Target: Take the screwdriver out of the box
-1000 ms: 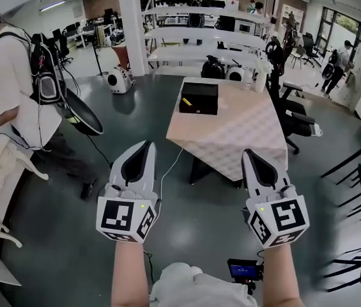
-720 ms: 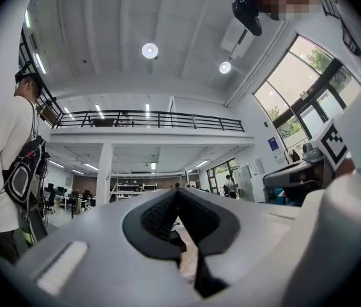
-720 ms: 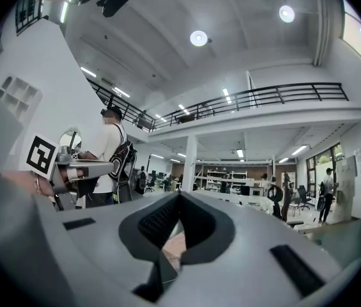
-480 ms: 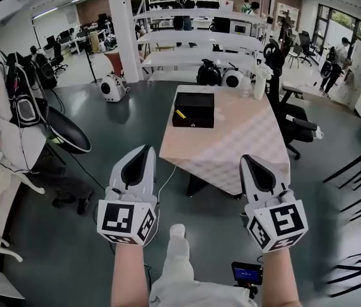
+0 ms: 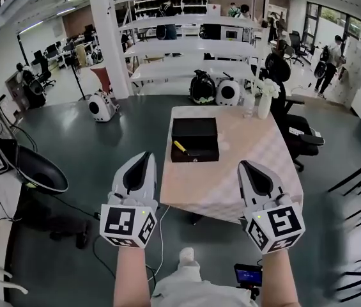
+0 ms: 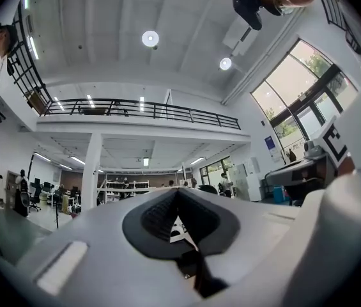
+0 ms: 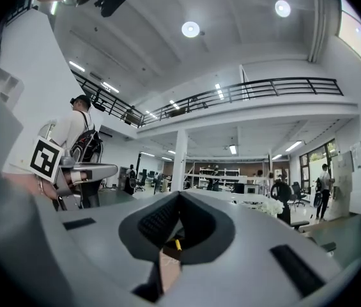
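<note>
A black box (image 5: 195,138) lies on the table with the checked cloth (image 5: 244,165), toward its far side. On the box's front left part rests a yellow-handled screwdriver (image 5: 181,148). Both grippers are held level in front of the table's near edge, well short of the box. My left gripper (image 5: 147,156) is shut and empty, left of the table's near corner. My right gripper (image 5: 244,165) is shut and empty over the near edge. In the right gripper view the yellow screwdriver (image 7: 177,244) shows small through the hollow below the closed tips (image 7: 179,194). The left gripper view shows only closed jaws (image 6: 177,191) and the hall.
A vase of white flowers (image 5: 263,98) stands at the table's far right corner. A black office chair (image 5: 300,133) is right of the table. White shelving (image 5: 186,40) runs behind it. A black round reflector (image 5: 36,169) and cables lie on the floor at left.
The table and box have come much closer and lower in the head view as both grippers were carried toward them. The person with the backpack has slid out at the left.
</note>
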Tool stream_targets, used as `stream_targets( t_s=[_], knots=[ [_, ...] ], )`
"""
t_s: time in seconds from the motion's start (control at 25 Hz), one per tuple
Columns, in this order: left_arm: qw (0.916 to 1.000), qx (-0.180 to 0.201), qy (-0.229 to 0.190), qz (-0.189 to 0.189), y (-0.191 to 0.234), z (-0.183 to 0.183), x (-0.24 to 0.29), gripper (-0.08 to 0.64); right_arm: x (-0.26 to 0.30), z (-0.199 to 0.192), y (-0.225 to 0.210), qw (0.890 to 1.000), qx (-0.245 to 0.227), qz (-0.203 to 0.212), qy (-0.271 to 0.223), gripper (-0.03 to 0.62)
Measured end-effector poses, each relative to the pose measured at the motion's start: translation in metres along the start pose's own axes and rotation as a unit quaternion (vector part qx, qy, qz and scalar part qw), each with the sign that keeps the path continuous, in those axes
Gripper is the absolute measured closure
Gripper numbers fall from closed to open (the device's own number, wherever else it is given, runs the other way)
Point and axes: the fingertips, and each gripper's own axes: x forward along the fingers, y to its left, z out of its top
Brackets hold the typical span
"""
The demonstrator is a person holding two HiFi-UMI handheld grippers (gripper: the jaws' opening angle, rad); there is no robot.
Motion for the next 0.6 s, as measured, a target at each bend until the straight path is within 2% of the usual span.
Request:
stream_targets(
  t_s=[0.32, 0.6],
  knots=[
    [0.9999, -0.003, 0.002, -0.012, 0.081, -0.036, 0.119, 0.551, 0.144, -0.014, -0.04, 1.0, 0.002, -0.011, 0.011, 0.586],
    [0.9999, -0.012, 0.007, -0.007, 0.123, -0.061, 0.173, 0.551, 0.214, -0.025, -0.057, 1.0, 0.008, -0.008, 0.013, 0.586]
  ],
)
